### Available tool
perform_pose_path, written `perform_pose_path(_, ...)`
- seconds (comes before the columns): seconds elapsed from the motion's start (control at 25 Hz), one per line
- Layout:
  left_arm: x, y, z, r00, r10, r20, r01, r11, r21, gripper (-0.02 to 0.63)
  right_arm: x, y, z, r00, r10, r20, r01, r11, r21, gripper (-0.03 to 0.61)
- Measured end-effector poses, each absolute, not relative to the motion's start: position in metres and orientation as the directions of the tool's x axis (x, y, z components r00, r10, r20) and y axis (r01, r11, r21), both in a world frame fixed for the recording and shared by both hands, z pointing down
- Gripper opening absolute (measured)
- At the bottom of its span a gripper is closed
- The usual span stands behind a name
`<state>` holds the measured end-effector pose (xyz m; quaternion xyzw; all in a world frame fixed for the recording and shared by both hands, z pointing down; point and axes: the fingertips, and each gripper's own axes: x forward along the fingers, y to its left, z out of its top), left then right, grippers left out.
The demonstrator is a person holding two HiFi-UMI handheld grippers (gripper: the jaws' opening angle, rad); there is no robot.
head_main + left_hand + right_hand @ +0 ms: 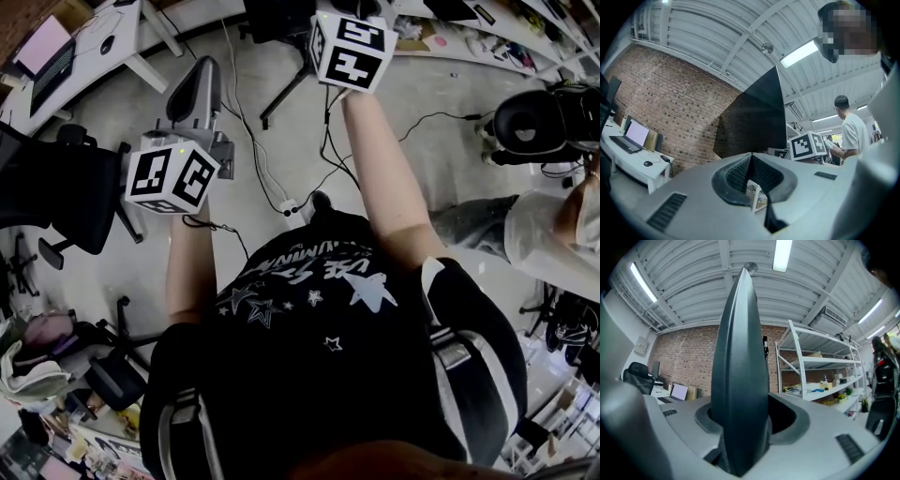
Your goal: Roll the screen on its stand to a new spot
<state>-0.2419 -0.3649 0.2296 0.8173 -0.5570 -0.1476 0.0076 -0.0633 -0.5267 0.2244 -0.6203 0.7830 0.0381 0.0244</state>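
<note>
Two claws up: my R claw (740, 416) is clamped on the near edge of the screen (740, 333); L claw (751, 161) is closed w/ nothing in it.

Matt black screen (754, 117); rough red brick wall (675, 108); smooth concrete floor (422, 150)

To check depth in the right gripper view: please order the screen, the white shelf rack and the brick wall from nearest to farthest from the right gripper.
1. screen: centre, between the jaws.
2. white shelf rack: on the right.
3. brick wall: at the back, behind the rack.
</note>
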Motion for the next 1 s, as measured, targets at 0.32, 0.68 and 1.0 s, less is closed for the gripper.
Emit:
perform_pose_path(0.32, -0.239, -0.345, 0.235, 0.328, -0.918, -0.224, -0.912, -0.369, 0.178, 0.011, -0.065, -0.520, 0.227, -0.210, -0.974, -0.082, -0.977, 0.207, 0.045, 0.215)
perform_pose_path(0.68, -0.243, -0.324, 0.235, 0.336, -0.914, -0.229, -0.908, -0.378, 0.178, 0.011, -0.063, -0.490, 0.226, -0.219, -0.971, -0.095, -0.976, 0.217, 0.036, 0.215)
perform_pose_path(1.0, -0.239, -0.301, 0.241, 0.364, -0.903, -0.231, -0.893, -0.408, 0.189, 0.011, -0.060, -0.461, 0.229, -0.230, -0.969, -0.095, -0.973, 0.227, 0.038, 0.215)
